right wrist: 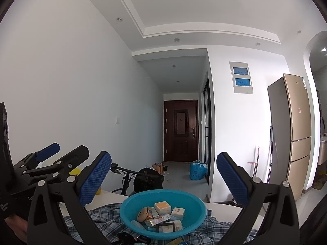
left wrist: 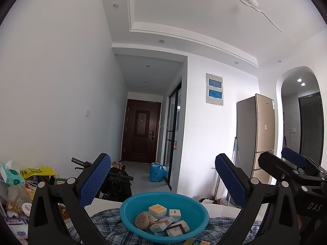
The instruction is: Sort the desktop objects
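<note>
A blue plastic basin [left wrist: 130, 208] [right wrist: 126, 206] stands on a plaid cloth [left wrist: 106, 222] [right wrist: 102, 214] on the white table. Inside it lie several small boxes, among them a cream box with an orange top [left wrist: 157, 209] [right wrist: 162, 206], and a round tan wooden piece [left wrist: 142, 220] [right wrist: 144, 214]. My left gripper [left wrist: 163, 175] is open, held above and in front of the basin with nothing between its blue pads. My right gripper [right wrist: 164, 175] is open too, raised over the basin's near side and empty. Each gripper shows at the edge of the other's view.
A small yellow box [left wrist: 194, 241] lies on the cloth just in front of the basin. Snack bags and a tissue pack [left wrist: 12, 175] crowd the table's left end. A bicycle [right wrist: 130, 175] stands behind the table. A fridge [right wrist: 294, 134] is at the right.
</note>
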A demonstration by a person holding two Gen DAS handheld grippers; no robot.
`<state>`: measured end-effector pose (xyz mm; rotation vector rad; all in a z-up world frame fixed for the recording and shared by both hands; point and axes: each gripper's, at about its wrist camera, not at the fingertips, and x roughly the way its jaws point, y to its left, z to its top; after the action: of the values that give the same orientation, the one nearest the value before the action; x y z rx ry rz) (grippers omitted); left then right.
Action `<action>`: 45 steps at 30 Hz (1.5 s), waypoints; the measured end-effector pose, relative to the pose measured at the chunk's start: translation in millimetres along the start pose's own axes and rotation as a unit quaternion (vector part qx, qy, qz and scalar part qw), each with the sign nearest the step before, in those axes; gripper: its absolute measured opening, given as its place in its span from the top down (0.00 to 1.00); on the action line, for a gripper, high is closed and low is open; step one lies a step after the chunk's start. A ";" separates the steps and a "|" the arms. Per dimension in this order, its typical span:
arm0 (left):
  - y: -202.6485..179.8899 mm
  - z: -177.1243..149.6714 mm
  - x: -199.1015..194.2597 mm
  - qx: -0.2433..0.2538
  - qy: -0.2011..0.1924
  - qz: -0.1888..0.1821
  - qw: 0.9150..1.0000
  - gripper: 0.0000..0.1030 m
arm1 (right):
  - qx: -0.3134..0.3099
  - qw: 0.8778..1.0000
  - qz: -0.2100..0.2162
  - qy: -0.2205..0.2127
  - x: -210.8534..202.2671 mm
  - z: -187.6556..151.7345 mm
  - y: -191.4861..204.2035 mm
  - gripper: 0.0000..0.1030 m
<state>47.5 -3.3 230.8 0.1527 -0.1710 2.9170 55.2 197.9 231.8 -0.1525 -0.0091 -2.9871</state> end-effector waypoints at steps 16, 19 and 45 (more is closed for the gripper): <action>9.6 -58.1 2.1 0.033 0.059 0.023 0.997 0.00 | 0.044 0.995 0.022 0.088 17.5 -58.8 -24.3 0.00; 13.7 -67.2 1.3 0.035 0.058 0.030 0.997 0.00 | 0.056 0.994 0.011 0.096 20.6 -72.4 -28.9 0.00; 26.1 -148.2 13.0 0.040 0.117 0.059 0.991 0.00 | 0.061 0.978 -0.038 0.194 43.0 -160.2 -24.0 0.00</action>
<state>15.8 -7.1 83.1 -0.1946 -0.0260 3.0292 -6.9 213.0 76.9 0.4539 -0.1565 -3.0255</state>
